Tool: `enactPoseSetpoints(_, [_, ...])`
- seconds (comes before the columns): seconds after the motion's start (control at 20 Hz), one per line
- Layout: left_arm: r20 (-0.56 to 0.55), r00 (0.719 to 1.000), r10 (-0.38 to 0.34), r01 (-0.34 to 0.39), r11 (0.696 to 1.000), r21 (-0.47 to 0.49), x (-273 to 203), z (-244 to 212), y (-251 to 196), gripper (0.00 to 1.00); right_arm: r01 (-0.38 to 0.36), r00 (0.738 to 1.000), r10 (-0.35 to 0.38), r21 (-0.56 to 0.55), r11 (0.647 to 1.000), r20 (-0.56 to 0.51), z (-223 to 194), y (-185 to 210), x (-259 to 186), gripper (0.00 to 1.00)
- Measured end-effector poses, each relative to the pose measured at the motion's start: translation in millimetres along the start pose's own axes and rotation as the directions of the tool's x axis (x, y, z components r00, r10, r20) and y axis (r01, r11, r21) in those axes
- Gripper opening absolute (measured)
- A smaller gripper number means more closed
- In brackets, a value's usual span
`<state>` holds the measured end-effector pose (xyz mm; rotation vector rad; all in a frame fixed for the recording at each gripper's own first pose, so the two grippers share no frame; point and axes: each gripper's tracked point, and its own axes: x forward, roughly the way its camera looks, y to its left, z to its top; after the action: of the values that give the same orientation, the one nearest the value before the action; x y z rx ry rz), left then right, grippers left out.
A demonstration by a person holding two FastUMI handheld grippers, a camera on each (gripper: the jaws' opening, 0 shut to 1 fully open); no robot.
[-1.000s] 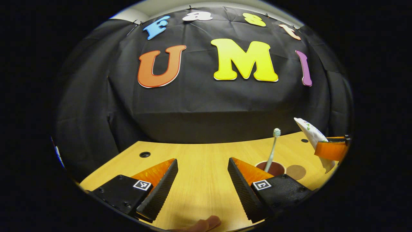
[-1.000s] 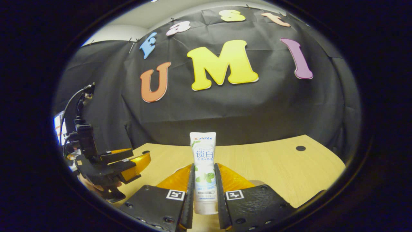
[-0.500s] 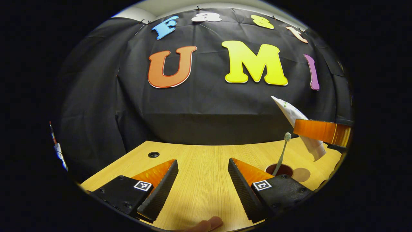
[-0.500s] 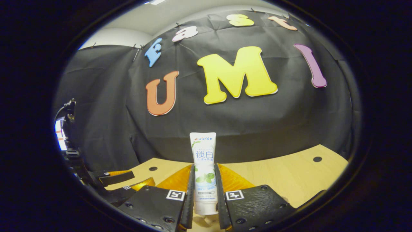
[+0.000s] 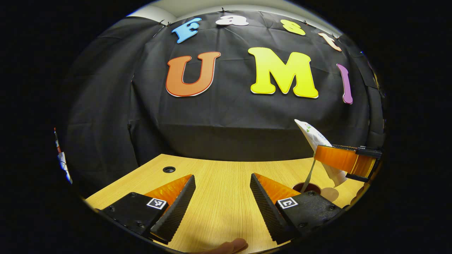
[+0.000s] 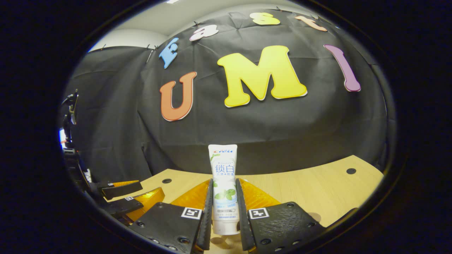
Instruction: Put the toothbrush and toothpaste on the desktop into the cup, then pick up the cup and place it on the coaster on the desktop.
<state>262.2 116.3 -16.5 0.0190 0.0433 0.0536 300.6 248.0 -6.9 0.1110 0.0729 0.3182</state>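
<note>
The right gripper [image 6: 224, 215] squeezes the toothpaste [image 6: 223, 183] tight between both fingers. The tube stands up straight, and its flat end pokes out well past the fingertips. In the left gripper view, the toothpaste [image 5: 317, 141] hangs tilted just above the cup [image 5: 306, 186], which stands on the wooden desk [image 5: 219, 197]. The toothbrush [image 5: 310, 173] leans inside the cup. The round coaster [image 5: 329, 193] lies just beside the cup. The left gripper [image 5: 222, 208] has its fingers spread wide, holding nothing, with bare desk between them, left of the cup.

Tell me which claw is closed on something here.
The right claw: both fingers press the upright white toothpaste tube. The left claw is spread open over bare wooden desktop.
</note>
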Motion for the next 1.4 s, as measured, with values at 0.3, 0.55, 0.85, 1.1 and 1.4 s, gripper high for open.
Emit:
enactPoseSetpoints(0.3, [-0.004, 1.0, 0.002, -0.002, 1.0, 0.001, 1.3, -1.6, 1.2, 0.98, -0.009, 0.999, 0.009, 0.006, 1.0, -0.031, -10.9, 3.1, -4.9, 0.34])
enactPoseSetpoints(0.55, [-0.006, 1.0, 0.002, -0.002, 1.0, 0.001, 1.0, -1.9, 1.5, 0.98, -0.014, 0.999, 0.014, -0.007, 1.0, -0.036, -12.9, 6.9, -8.6, 0.35])
enactPoseSetpoints(0.85, [-0.019, 1.0, -0.014, 0.014, 1.0, -0.011, 1.8, -5.9, -3.5, 0.98, -0.03, 1.0, 0.03, 0.013, 0.999, 0.002, 3.0, 6.1, -24.7, 0.39])
enactPoseSetpoints(1.1, [-0.041, 0.999, -0.02, 0.02, 1.0, -0.02, 2.7, -9.5, -9.2, 0.98, -0.025, 0.999, 0.025, -0.006, 1.0, 0.028, 14.9, -1.3, -49.9, 0.54])
enactPoseSetpoints(1.4, [-0.033, 0.997, -0.063, 0.061, 0.996, -0.07, 2.0, -12.6, -34.7, 0.99, 0.042, 0.997, -0.038, -0.052, 0.998, 0.074, 33.6, -33.4, -103.0, 0.64])
